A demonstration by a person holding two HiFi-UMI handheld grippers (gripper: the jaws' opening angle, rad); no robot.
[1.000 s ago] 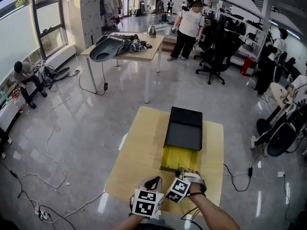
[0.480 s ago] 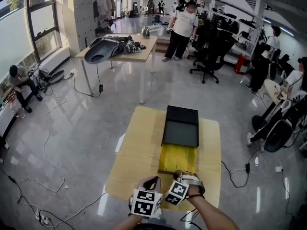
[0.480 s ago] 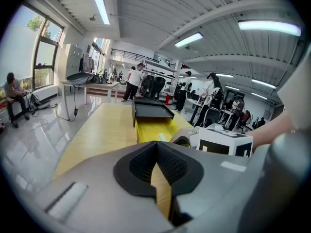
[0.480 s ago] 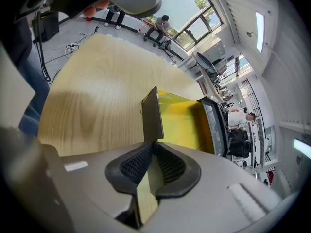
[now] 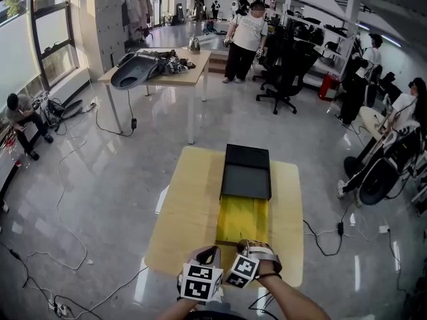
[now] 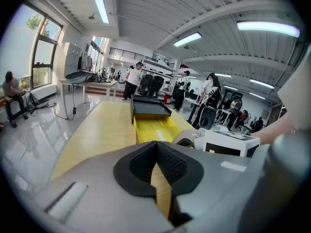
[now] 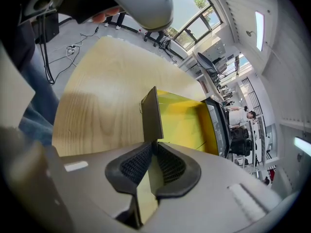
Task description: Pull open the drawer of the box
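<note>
**A:** Start at your left. What is listed there?

**B:** Item one: your left gripper (image 6: 156,147), a grey two-jaw body with black ribbed pads. The jaws are closed tip to tip and it is empty. It sits at the near end of the low, pale wooden table (image 5: 190,205), pointing along the tabletop. Whether it touches the wood cannot be told. Its white cube with black square markers (image 5: 200,285) faces up toward you.

**A:** And the next item to the right?

**B:** Item two: your right gripper (image 7: 152,143), the same make, just beside the left one. Its own marker cube (image 5: 241,270) is tilted. The jaws stand narrow and are clamped on the top edge of the thin dark front panel (image 7: 151,116) of the drawer. One pad is on each face of the panel, which stands upright between them.

**A:** Where is the drawer itself?

**B:** Item three: the long drawer with the bright yellow inside (image 5: 242,219). It is drawn well out toward you, with its far end inside the box and its front panel at your right gripper.

**A:** And the box?

**B:** Item four: the flat black rectangular box (image 5: 247,172). It rests on the far half of the table, right of centre, directly beyond the drawer.
</note>
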